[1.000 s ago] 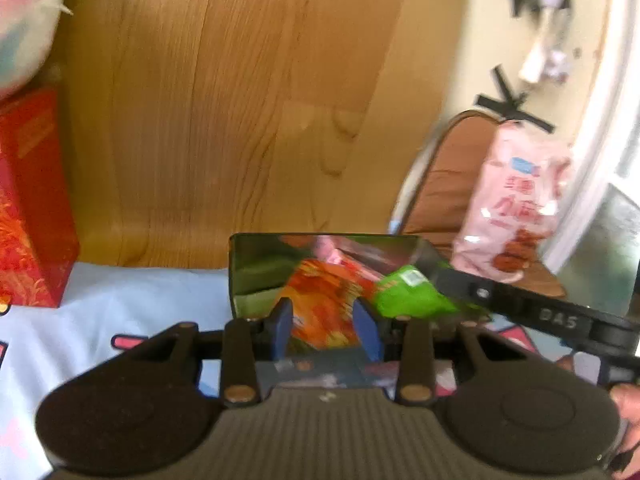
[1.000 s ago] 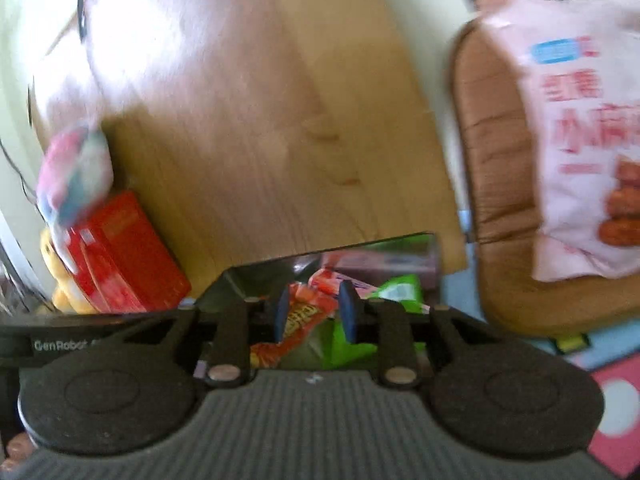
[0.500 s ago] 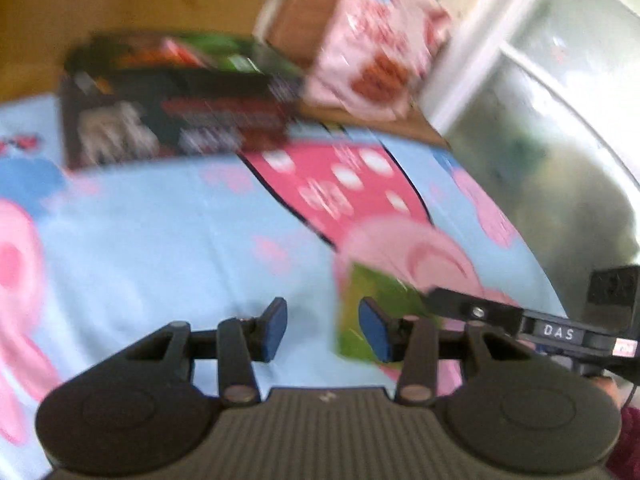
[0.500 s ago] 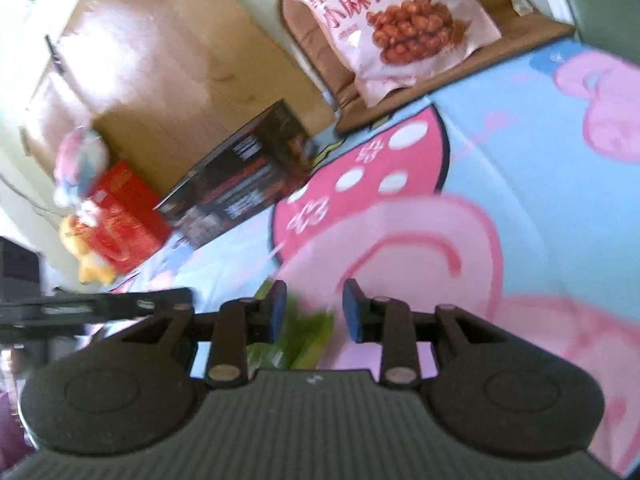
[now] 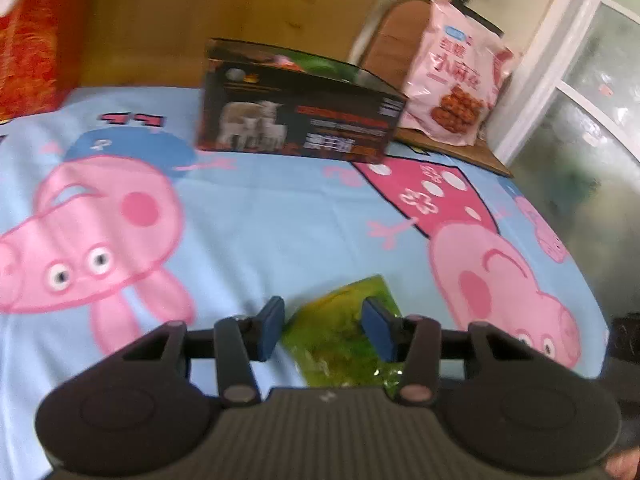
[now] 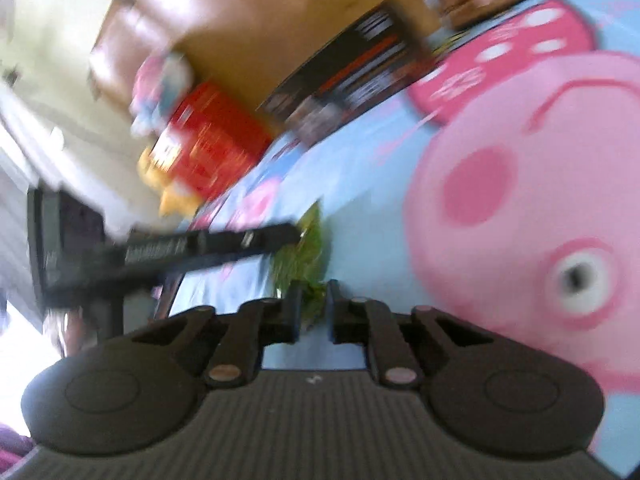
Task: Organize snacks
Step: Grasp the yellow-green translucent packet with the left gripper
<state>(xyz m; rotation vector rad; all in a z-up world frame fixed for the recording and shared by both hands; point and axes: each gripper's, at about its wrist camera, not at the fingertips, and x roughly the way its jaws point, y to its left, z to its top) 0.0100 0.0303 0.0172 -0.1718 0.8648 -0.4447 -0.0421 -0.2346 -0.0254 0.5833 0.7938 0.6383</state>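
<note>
A green snack packet [image 5: 336, 336] lies flat on the pig-print cloth [image 5: 280, 216]. My left gripper [image 5: 325, 328] hangs low over it with its jaws opening; the packet lies between the blue pads [image 5: 272, 326] without being pressed. In the blurred, rolled right wrist view, my right gripper [image 6: 313, 310] is shut on the near end of the green packet [image 6: 310, 240]. A finger [image 6: 272, 236] of the left gripper reaches the packet's far end. The black snack box [image 5: 296, 120] stands at the back of the cloth with packets inside.
A pink bag of snacks [image 5: 456, 80] leans on a brown chair [image 5: 384, 48] at the back right. A red box [image 5: 36, 40] stands back left against the wooden panel. A glass door [image 5: 580, 120] is on the right.
Both grippers left the top of the black box and came down to the cloth. The green packet now lies between them, and the right jaws have narrowed onto it.
</note>
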